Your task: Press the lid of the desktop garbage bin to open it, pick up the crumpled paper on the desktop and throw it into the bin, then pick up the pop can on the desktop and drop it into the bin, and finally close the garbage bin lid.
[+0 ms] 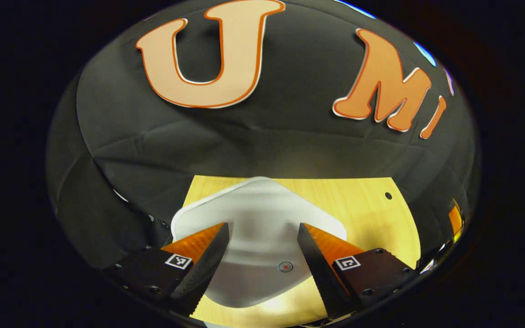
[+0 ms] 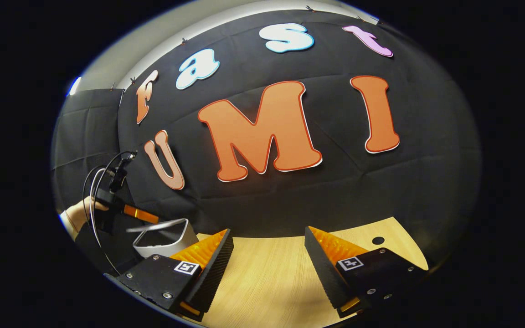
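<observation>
Bin: white, on the table's left part; lid (image 1: pixel 258 237) under the left gripper, body (image 2: pixel 164 239) seen from the side.
Left gripper (image 1: pixel 262 255): fingers spread, grasping nothing, poised above the lid.
Hand (image 2: pixel 80 212): holds that gripper over the bin.
Right gripper (image 2: pixel 269 269): fingers apart, empty, over bare table.
Table (image 2: pixel 267 273): light wood, small dark hole (image 2: pixel 378 240) near its far right corner.
Wall: black cloth behind.

light wooden tabletop (image 2: pixel 267 269), small dark hole (image 2: pixel 378 240) near its far corner, black cloth wall (image 2: pixel 290 205)
</observation>
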The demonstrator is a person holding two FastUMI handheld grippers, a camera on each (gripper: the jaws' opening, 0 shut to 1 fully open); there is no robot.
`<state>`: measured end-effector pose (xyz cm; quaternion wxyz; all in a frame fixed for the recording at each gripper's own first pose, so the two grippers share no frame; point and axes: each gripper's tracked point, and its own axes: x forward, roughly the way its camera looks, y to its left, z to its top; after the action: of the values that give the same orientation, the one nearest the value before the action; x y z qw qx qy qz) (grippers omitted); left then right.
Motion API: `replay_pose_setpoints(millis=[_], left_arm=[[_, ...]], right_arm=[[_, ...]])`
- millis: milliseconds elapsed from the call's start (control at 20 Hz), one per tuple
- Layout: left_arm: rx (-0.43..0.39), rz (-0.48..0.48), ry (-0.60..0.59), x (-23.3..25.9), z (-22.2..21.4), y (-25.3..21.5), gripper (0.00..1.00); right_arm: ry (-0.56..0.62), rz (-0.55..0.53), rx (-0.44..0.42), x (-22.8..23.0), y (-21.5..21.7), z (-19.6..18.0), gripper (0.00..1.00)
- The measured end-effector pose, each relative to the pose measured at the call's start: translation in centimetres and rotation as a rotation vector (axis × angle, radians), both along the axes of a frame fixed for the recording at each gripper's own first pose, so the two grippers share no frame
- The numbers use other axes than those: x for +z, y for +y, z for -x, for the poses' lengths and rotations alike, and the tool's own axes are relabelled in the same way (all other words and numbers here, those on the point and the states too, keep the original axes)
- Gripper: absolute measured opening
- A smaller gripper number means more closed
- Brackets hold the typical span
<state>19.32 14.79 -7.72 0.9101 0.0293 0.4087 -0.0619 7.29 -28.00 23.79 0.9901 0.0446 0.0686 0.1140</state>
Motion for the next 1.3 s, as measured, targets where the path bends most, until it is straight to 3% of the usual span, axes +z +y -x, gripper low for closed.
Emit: replay_pose_setpoints(millis=[200,650,1100,1300], left_arm=[[-0.028,-0.028,0.043,-2.0,1.7,-0.7,0.98],[-0.146,-0.088,0.008,-2.9,3.1,-0.9,0.99],[-0.134,-0.075,-0.058,-2.5,3.1,-1.1,0.98],[-0.085,-0.059,-0.177,0.0,1.9,-1.6,0.98]], right_arm=[[0.01,-0.019,0.013,0.1,0.4,0.2,0.94],[0.04,-0.03,0.047,-0.5,1.7,0.1,0.94],[0.029,-0.03,0.026,0.1,1.1,0.2,0.94],[0.007,-0.023,-0.017,1.2,-0.4,0.3,0.94]])
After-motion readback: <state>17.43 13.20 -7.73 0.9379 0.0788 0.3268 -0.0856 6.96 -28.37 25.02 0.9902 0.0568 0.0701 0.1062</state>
